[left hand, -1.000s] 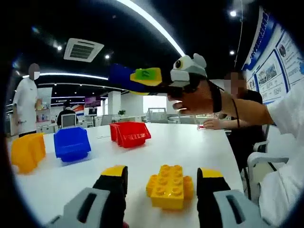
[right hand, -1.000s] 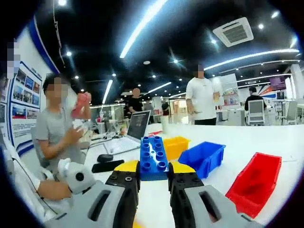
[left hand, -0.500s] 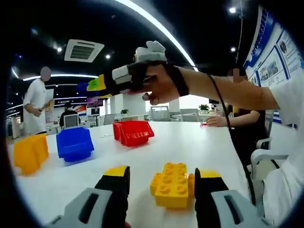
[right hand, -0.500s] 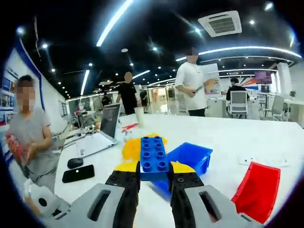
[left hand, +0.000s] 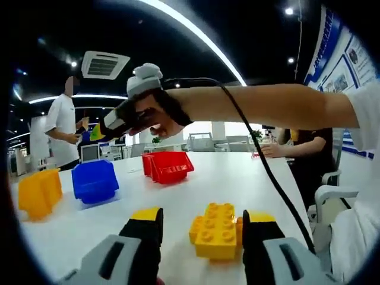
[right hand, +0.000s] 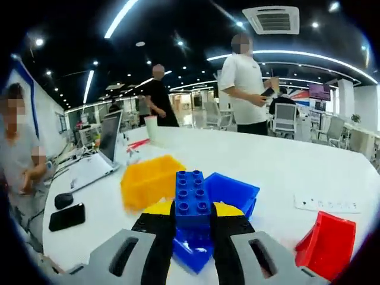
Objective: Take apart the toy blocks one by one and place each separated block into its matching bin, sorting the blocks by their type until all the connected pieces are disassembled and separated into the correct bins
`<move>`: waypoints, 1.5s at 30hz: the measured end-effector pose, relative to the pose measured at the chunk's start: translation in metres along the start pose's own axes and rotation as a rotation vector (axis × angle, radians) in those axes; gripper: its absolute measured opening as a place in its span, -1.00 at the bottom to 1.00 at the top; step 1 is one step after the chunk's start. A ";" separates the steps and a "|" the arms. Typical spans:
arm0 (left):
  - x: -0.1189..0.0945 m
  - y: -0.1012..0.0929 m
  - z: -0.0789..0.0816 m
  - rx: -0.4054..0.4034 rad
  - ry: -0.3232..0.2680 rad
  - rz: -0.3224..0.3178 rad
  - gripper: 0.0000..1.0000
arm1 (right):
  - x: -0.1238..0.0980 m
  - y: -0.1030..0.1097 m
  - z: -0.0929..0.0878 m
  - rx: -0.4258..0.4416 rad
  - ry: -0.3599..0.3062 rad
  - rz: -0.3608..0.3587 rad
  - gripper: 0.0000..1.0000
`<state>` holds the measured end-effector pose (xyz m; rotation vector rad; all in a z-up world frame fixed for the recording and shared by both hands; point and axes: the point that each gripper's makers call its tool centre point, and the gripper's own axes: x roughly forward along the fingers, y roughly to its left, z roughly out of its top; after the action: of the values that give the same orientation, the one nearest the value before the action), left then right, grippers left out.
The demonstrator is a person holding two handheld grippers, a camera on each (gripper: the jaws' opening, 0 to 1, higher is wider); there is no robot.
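On the white table (left hand: pixel 249 184) lies a yellow block (left hand: pixel 217 231), between the jaws of my left gripper (left hand: pixel 202 228). That gripper is open, and the block sits close to its right jaw. My right gripper (right hand: pixel 193 217) is shut on a blue block (right hand: pixel 193 196), held upright above the blue bin (right hand: pixel 234 191). A yellow bin (right hand: pixel 148 178) stands to its left and a red bin (right hand: pixel 326 243) at lower right. In the left gripper view a hand holds the right gripper (left hand: pixel 104 127) high over the blue bin (left hand: pixel 94 180), between the yellow bin (left hand: pixel 38 191) and red bin (left hand: pixel 168 166).
A laptop (right hand: pixel 98 157), a mouse (right hand: pixel 62 199) and a phone (right hand: pixel 66 217) lie at the table's left side. A white sheet (right hand: pixel 320 203) lies near the red bin. A person stands behind the table (right hand: pixel 249 83); others sit along its edges.
My right gripper has carried the blue block across to above the blue bin. The left gripper and the yellow block have stayed where they were.
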<state>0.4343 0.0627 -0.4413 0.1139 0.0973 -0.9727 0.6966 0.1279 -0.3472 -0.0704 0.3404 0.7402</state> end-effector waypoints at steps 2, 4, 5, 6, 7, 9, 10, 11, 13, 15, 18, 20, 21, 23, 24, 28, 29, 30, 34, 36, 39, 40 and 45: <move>0.000 -0.001 0.000 0.001 0.000 0.000 0.09 | 0.005 -0.003 -0.001 -0.003 0.006 -0.016 -0.51; 0.000 -0.002 0.000 0.002 0.001 -0.001 0.09 | 0.008 -0.004 -0.001 -0.001 0.005 -0.023 -0.51; 0.000 -0.002 0.000 0.002 0.001 -0.002 0.09 | 0.011 -0.006 -0.001 0.000 0.005 -0.028 -0.51; 0.000 -0.001 0.000 0.002 0.000 -0.002 0.09 | 0.012 -0.006 0.000 -0.004 0.002 -0.032 -0.51; 0.000 0.000 0.000 0.001 -0.002 -0.002 0.09 | 0.013 -0.005 0.002 -0.025 -0.012 -0.036 -0.50; -0.001 0.002 0.000 0.000 -0.002 -0.002 0.09 | 0.016 -0.009 0.001 -0.099 -0.004 -0.054 -0.39; -0.001 0.002 0.000 0.000 -0.002 -0.002 0.09 | 0.016 -0.009 0.002 -0.095 -0.011 -0.058 -0.03; -0.001 0.006 -0.001 0.000 -0.002 -0.002 0.09 | 0.019 -0.006 0.004 -0.081 -0.029 -0.035 0.43; -0.001 0.009 -0.001 -0.002 -0.003 -0.003 0.09 | 0.017 -0.003 0.002 -0.047 -0.024 -0.023 0.62; -0.001 0.013 -0.001 -0.002 -0.003 -0.004 0.09 | 0.009 -0.002 0.000 -0.073 -0.023 -0.039 0.31; -0.001 0.017 -0.002 -0.001 -0.002 -0.004 0.09 | 0.002 0.002 0.004 -0.054 -0.039 -0.008 0.33; -0.002 0.018 -0.002 0.000 -0.002 -0.003 0.09 | -0.003 0.002 0.007 -0.063 -0.046 -0.005 0.29; -0.002 0.018 -0.002 0.001 -0.001 -0.003 0.09 | -0.011 0.005 0.010 -0.065 -0.064 0.008 0.27; -0.002 0.019 -0.003 0.003 0.001 -0.002 0.09 | -0.026 0.010 0.017 -0.070 -0.098 0.034 0.24; -0.002 0.014 -0.002 0.004 0.000 -0.002 0.09 | -0.033 0.013 0.020 -0.086 -0.116 0.050 0.22; -0.001 0.004 -0.003 0.009 0.008 -0.006 0.08 | -0.065 0.023 0.022 -0.099 -0.144 0.110 0.21; -0.001 0.004 -0.003 0.010 0.008 -0.007 0.08 | -0.073 0.026 0.020 -0.113 -0.145 0.125 0.21; -0.001 0.001 -0.003 0.011 0.009 -0.008 0.07 | -0.081 0.028 0.017 -0.118 -0.146 0.133 0.20; -0.001 -0.001 -0.003 0.010 0.010 -0.007 0.03 | -0.113 0.038 0.007 -0.127 -0.157 0.179 0.20; -0.001 -0.004 -0.002 0.008 0.011 -0.009 0.01 | -0.131 0.043 0.004 -0.132 -0.173 0.200 0.20; -0.001 -0.006 -0.002 0.005 0.011 -0.009 -0.01 | -0.156 0.049 -0.005 -0.148 -0.189 0.211 0.19; -0.001 -0.006 -0.002 0.005 0.012 -0.009 -0.02 | -0.164 0.051 -0.008 -0.152 -0.191 0.213 0.19; -0.001 -0.010 -0.001 -0.004 0.008 -0.012 -0.08 | -0.206 0.058 -0.022 -0.174 -0.237 0.204 0.15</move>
<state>0.4257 0.0578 -0.4429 0.1140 0.1071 -0.9844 0.5096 0.0329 -0.2970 -0.1126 0.0565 0.9688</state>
